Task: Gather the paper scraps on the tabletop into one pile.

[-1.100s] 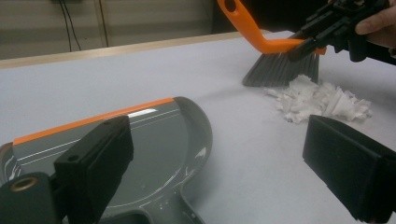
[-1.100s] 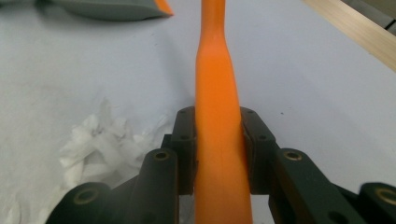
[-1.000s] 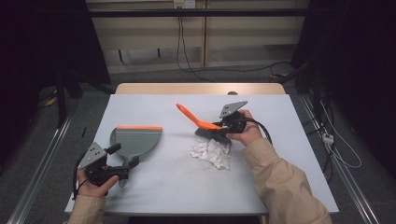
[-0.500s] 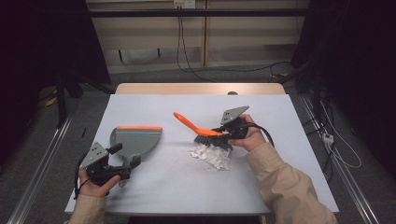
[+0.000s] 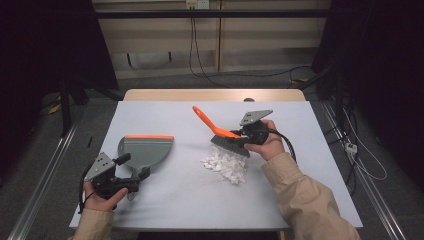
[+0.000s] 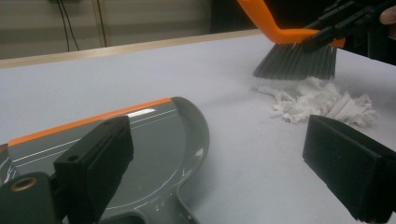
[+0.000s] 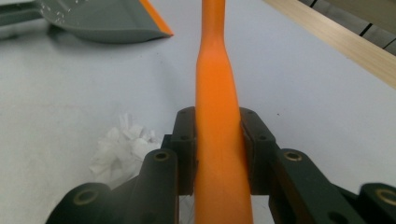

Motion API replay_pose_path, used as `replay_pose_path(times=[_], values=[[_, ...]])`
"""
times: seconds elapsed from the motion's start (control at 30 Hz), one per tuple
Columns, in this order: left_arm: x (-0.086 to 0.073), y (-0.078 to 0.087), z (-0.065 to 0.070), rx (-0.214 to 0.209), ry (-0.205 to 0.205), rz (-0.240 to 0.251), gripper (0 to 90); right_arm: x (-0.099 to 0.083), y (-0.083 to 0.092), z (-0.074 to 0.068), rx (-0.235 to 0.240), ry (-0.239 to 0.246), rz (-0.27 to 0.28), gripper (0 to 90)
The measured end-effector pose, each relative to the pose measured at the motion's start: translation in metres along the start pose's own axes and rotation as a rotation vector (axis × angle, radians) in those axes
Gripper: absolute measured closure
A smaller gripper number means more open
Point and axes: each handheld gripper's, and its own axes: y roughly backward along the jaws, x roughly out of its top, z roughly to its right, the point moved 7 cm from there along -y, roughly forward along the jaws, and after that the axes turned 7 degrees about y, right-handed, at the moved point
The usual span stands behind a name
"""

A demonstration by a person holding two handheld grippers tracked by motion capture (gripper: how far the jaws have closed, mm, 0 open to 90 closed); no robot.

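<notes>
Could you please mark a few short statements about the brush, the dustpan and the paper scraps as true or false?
1. The right gripper clamps the orange-handled brush with dark bristles. True.
2. The white shredded paper scraps lie inside the grey plastic dustpan with the orange lip. False: they lie on the table, beside it.
3. The left gripper stands open. True.
4. The dustpan is lifted off the table. False: it rests flat.

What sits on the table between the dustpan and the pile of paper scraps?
Nothing: in the high view, bare table separates the dustpan from the paper scraps. The left gripper view shows the same bare stretch.
</notes>
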Motion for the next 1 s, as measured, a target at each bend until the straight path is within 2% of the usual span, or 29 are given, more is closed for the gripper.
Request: replay_pose_path(times=[0.07, 0.1, 0.17, 0.3, 0.4, 0.53, 0.63, 0.77, 0.83, 1.0], values=[[0.000, -0.001, 0.000, -0.005, -0.001, -0.003, 8.4, 0.001, 0.004, 0.002, -0.021, -0.024, 0.011, 71.2], [0.000, -0.001, 0.000, -0.007, -0.001, -0.004, 8.4, 0.002, 0.007, 0.003, -0.013, -0.041, 0.014, 71.1], [0.000, -0.001, 0.000, -0.014, 0.001, -0.002, 8.4, 0.003, 0.010, 0.003, -0.024, -0.049, 0.012, 71.1], [0.000, -0.001, 0.000, -0.027, -0.003, -0.004, 8.4, 0.002, 0.024, 0.007, -0.089, -0.115, 0.023, 71.1], [0.001, -0.001, 0.000, -0.037, 0.003, 0.005, 8.4, -0.001, 0.036, 0.005, -0.165, -0.165, 0.021, 71.1], [0.000, -0.002, 0.001, -0.057, 0.002, 0.000, 8.3, -0.011, 0.048, -0.002, -0.257, -0.199, -0.012, 71.1], [0.000, -0.002, 0.003, -0.072, -0.005, -0.002, 8.3, -0.022, 0.053, -0.009, -0.290, -0.258, -0.020, 71.1], [0.002, -0.002, 0.006, -0.079, -0.002, 0.008, 8.3, -0.035, 0.056, -0.022, -0.353, -0.300, -0.042, 71.1], [0.003, -0.002, 0.007, -0.083, -0.006, 0.009, 8.3, -0.041, 0.058, -0.028, -0.379, -0.338, -0.029, 71.1], [0.003, -0.002, 0.010, -0.084, -0.007, 0.011, 8.3, -0.048, 0.056, -0.042, -0.449, -0.344, -0.052, 71.1]])
